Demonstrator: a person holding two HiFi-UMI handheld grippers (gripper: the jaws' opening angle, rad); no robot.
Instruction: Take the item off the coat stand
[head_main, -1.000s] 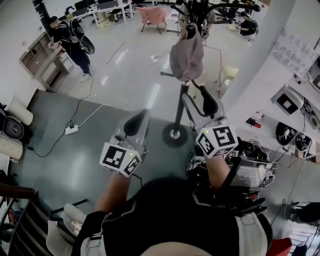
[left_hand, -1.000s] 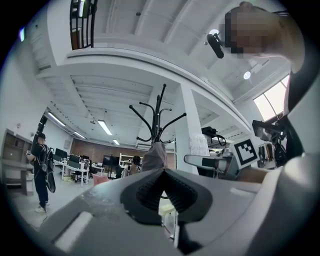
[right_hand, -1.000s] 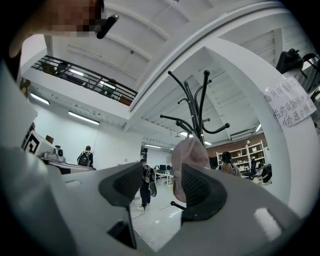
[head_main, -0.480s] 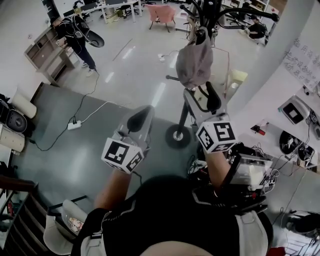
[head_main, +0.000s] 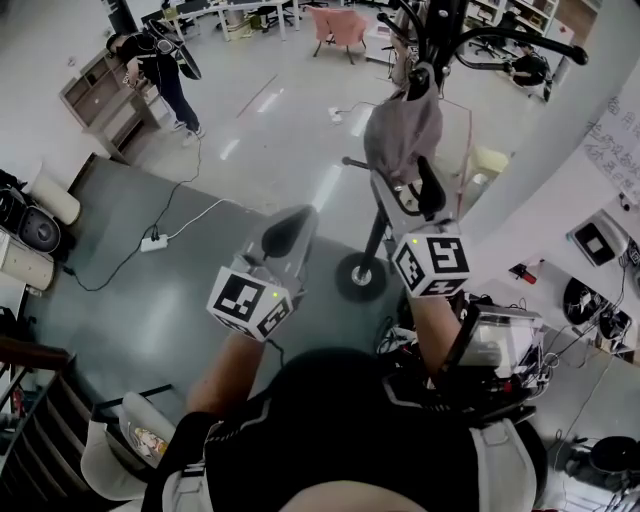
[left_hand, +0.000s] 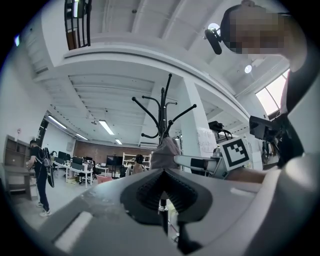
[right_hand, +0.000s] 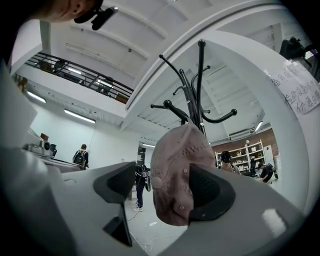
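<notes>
A greyish-pink cap (head_main: 403, 135) hangs on a hook of the black coat stand (head_main: 378, 232). My right gripper (head_main: 408, 190) reaches up to the cap's lower edge. In the right gripper view the cap (right_hand: 179, 180) hangs between the jaws of the right gripper (right_hand: 167, 192), which are opening. The left jaw stands clear of the cap, which lies close against the right pad (right_hand: 212, 192). My left gripper (head_main: 288, 232) is held lower and to the left, shut with nothing in it. In the left gripper view the cap (left_hand: 166, 149) and coat stand (left_hand: 162, 107) show beyond its closed tips (left_hand: 162, 192).
The stand's round base (head_main: 358, 277) rests on the grey floor. A person with a backpack (head_main: 160, 60) stands far left by shelves (head_main: 95, 95). A pink chair (head_main: 335, 22) is at the back. A power strip (head_main: 153, 243) lies on the floor. Equipment (head_main: 598, 240) crowds the right.
The right gripper has risen and moved forward to the cap's lower edge, and its jaws have spread wider. The left gripper has stayed low and shut.
</notes>
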